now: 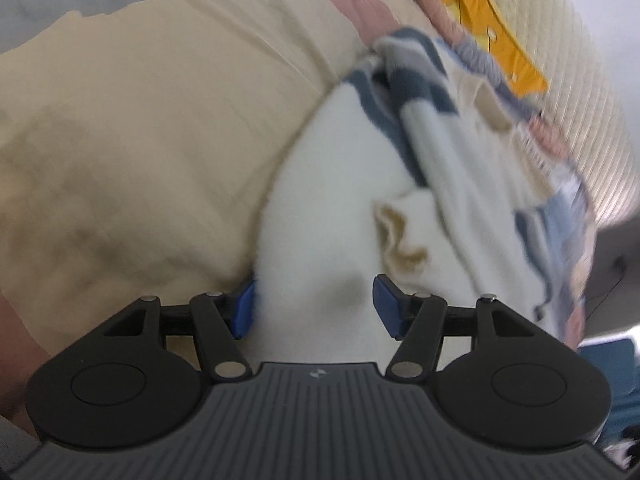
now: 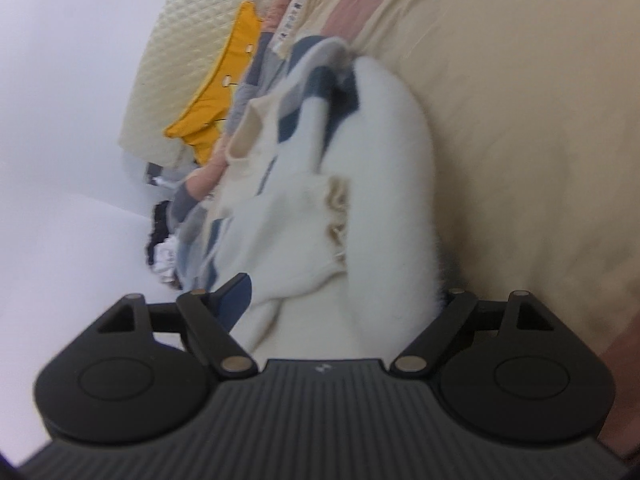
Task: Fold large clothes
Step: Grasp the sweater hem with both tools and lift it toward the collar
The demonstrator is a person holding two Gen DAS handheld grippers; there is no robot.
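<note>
Beige bedding [image 1: 132, 128] covers the bed under both cameras, with a quilted cream pillow [image 1: 580, 92] and a yellow cloth [image 1: 486, 20] at the far end.

In the left wrist view, the left hand-held gripper [image 1: 314, 307] points steeply down at a fluffy white garment [image 1: 340, 184] lying on the bedding. Its 2 blue pads [image 1: 244, 309] stand apart with the white fabric bulging between them; the left pad sits at the garment's edge, the right pad seems clear of it, so I judge nothing is pinched yet. Beyond lies a crumpled cloth [image 1: 416, 80] striped blue and white, touching the garment's far end. A small printed label [image 1: 534, 148] shows near it, too blurred to read.

In the right wrist view, the right hand-held gripper [image 2: 344, 300] meets the same garment [image 2: 384, 168] from its near end. Its jaws stand wide apart; 1 blue pad [image 2: 236, 296] shows on the left, the other is hidden behind the fleece. Fabric lies between them, unclamped as far as I can tell. A white tag with dark marks [image 2: 294, 16] lies by the pillow [image 2: 192, 52], also unreadable.

Both grippers straddling 1 end suggests they are lining up to take the hem at 2 corners, so the piece can be lifted and spread evenly for folding.
</note>
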